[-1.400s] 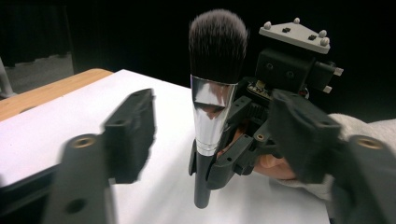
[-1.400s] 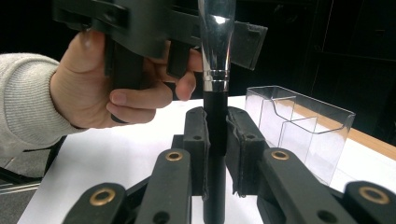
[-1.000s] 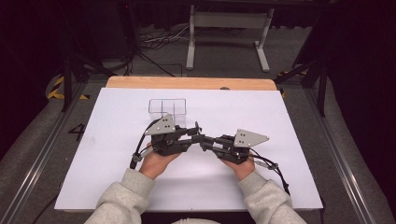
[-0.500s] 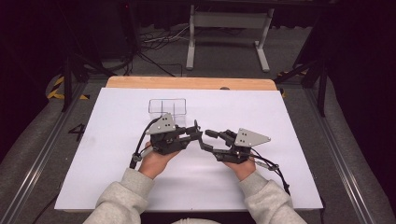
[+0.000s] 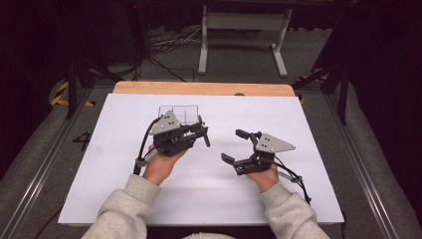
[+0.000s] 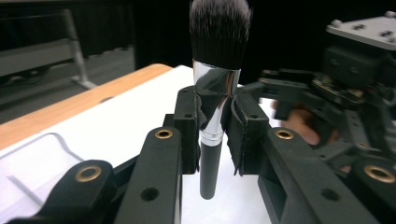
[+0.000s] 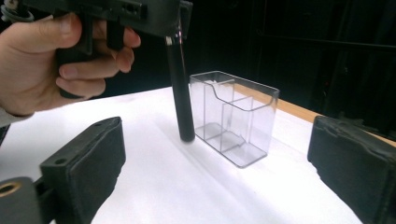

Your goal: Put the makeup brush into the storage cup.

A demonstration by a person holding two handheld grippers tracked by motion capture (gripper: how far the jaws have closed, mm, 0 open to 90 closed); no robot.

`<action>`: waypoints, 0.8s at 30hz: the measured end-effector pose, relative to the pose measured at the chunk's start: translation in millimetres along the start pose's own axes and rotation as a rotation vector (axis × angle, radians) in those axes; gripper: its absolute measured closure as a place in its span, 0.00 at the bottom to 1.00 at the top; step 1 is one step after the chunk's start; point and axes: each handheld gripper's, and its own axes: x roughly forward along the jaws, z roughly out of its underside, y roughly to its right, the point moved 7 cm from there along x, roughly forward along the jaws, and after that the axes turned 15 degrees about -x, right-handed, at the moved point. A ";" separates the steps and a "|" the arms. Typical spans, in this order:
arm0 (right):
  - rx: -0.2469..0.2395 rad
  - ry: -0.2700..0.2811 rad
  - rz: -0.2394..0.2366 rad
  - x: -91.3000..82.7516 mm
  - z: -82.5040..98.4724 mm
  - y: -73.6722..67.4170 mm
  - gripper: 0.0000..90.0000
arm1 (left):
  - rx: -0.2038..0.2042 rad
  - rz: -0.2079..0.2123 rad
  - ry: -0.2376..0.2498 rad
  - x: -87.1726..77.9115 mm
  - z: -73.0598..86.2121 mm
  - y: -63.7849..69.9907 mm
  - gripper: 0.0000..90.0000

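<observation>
Left gripper (image 6: 216,116) clamped on makeup brush (image 6: 217,79) ferrule, bristles up, handle hanging just beside clear organizer (image 7: 233,116). Right gripper (image 5: 238,145) just opened wide, holding nothing. Risk: slick ferrule slips, or handle clips organizer rim and tips it.

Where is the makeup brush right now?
The makeup brush is clamped upright, bristles up, in the left hand-held gripper. In the right gripper view its handle hangs just above the white table, beside the clear organizer box.
</observation>
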 end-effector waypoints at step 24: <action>0.038 -0.029 0.106 -21.2 9.2 20.7 0.01 | -0.023 -0.236 0.092 0.4 -21.8 -29.6 0.84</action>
